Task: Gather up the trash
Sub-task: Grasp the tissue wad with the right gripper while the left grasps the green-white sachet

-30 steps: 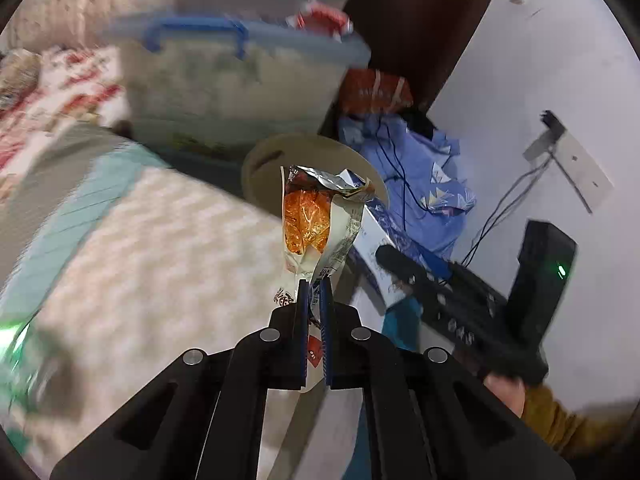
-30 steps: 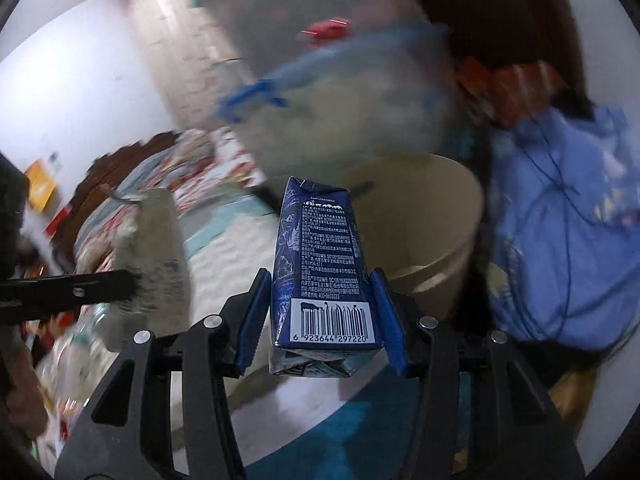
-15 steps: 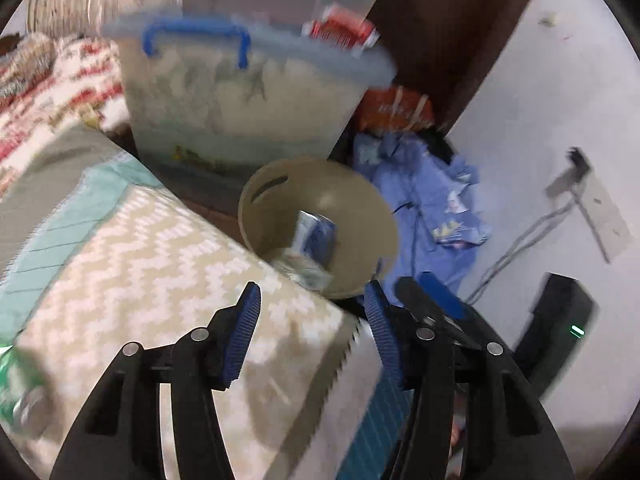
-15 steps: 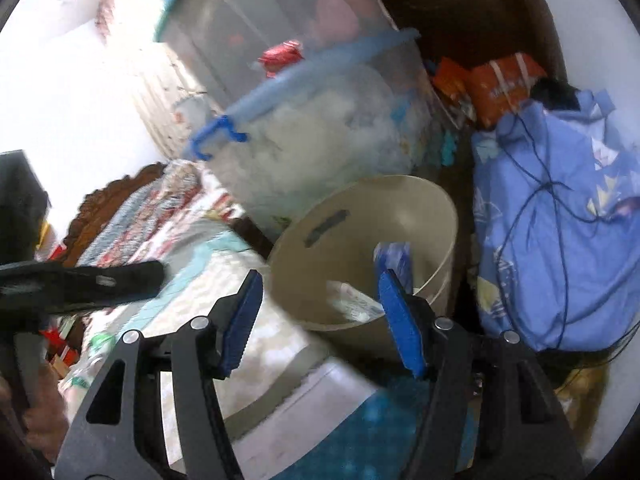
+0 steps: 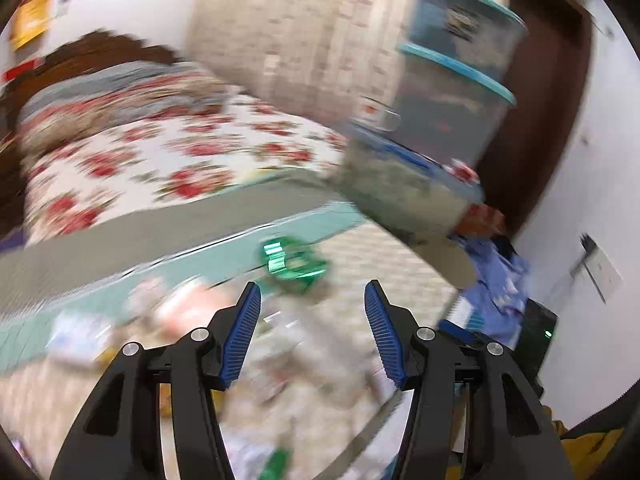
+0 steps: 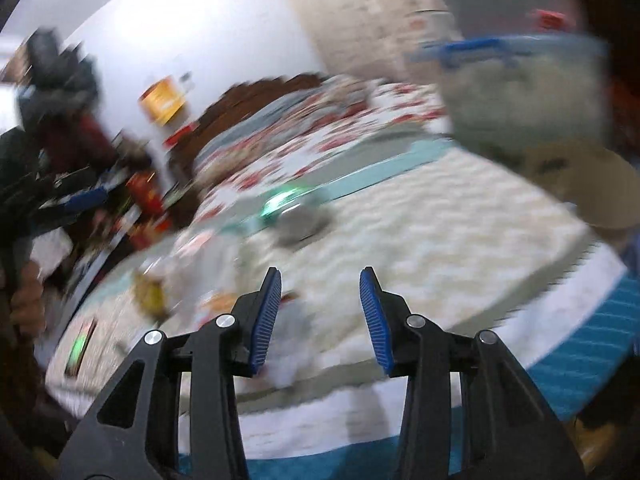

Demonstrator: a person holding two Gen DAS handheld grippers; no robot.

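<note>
Both views are motion-blurred. My left gripper [image 5: 312, 292] is open and empty above the bed. A shiny green wrapper [image 5: 294, 262] lies just beyond its fingertips, with several blurred pale and pink wrappers [image 5: 176, 308] to the left. My right gripper [image 6: 320, 280] is open and empty over the zigzag bedspread [image 6: 440, 248]. The green wrapper [image 6: 286, 200] with a grey piece beside it lies ahead of it. More litter [image 6: 148, 292] lies at the left. The tan bin [image 6: 596, 188] stands at the right edge of the bed.
Stacked clear storage boxes [image 5: 448, 92] stand past the bed's end by a dark door. Blue cloth and cables [image 5: 500, 276] lie on the floor by the wall. A floral quilt [image 5: 160, 160] covers the far bed. The other gripper and a hand [image 6: 24, 216] show at left.
Both grippers opened and dropped the snack wrapper and the blue carton into the tan bin, then swung left, away from the bin, toward the litter on the bed.
</note>
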